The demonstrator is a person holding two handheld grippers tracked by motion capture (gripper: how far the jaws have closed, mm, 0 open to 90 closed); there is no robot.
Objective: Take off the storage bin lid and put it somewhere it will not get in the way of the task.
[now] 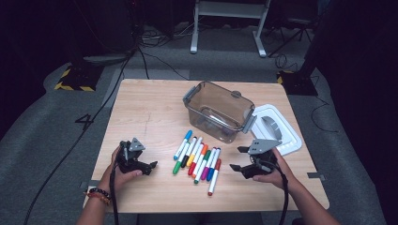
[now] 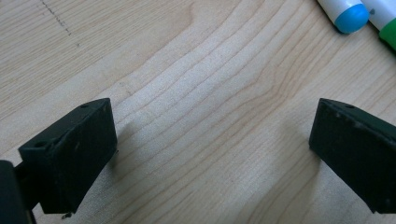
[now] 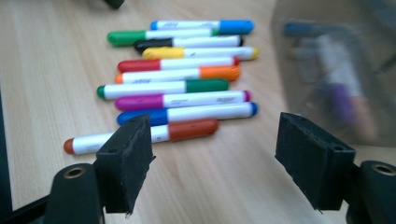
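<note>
Markers not yet in the bin

All ten markers [image 1: 197, 158] lie in a row on the bench [image 1: 141, 112] just in front of the clear bin [image 1: 218, 111]; right gripper [image 1: 241, 158] released beside them, left gripper [image 1: 152, 165] released, both empty.

Ten markers [image 3: 180, 84] side by side on the worktop [image 1: 141, 112]: one light blue, two green, one black, one yellow, one red, one orange, one magenta, one dark blue, one red-brown. One clear bin [image 1: 218, 111], some blurred items inside, count unclear. One white lid [image 1: 277, 127]. Two tools: left [image 1: 149, 168], right [image 1: 239, 159].
</note>
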